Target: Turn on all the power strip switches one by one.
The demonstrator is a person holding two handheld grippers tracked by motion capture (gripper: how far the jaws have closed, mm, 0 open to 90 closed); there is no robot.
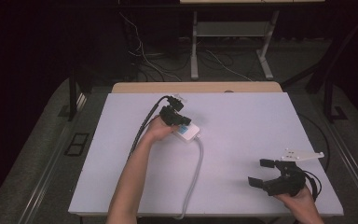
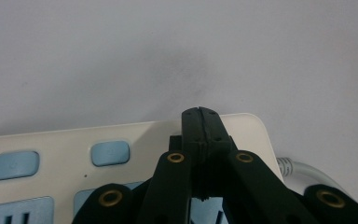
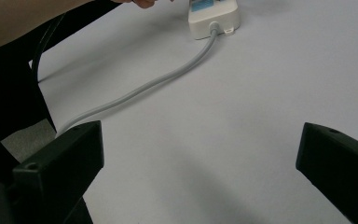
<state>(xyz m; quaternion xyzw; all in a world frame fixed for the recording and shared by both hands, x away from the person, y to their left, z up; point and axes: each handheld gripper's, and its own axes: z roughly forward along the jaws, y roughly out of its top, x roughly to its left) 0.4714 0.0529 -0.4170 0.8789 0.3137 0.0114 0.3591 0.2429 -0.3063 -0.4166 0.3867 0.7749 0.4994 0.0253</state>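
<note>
left hand-held gripper [image 2: 199,112] closed over power strip [image 2: 121,135]; right hand-held gripper [image 1: 262,171] open; grey cord [image 3: 158,81] between.

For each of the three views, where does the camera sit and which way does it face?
High view: above the person's side, facing forward and down on the table; forearms, left gripper, right gripper.
Left gripper view: on the left gripper, looking down along shut jaws at the power strip.
Right gripper view: on the right gripper, looking across the table between open jaws.
Shared: strip and cord.
</note>
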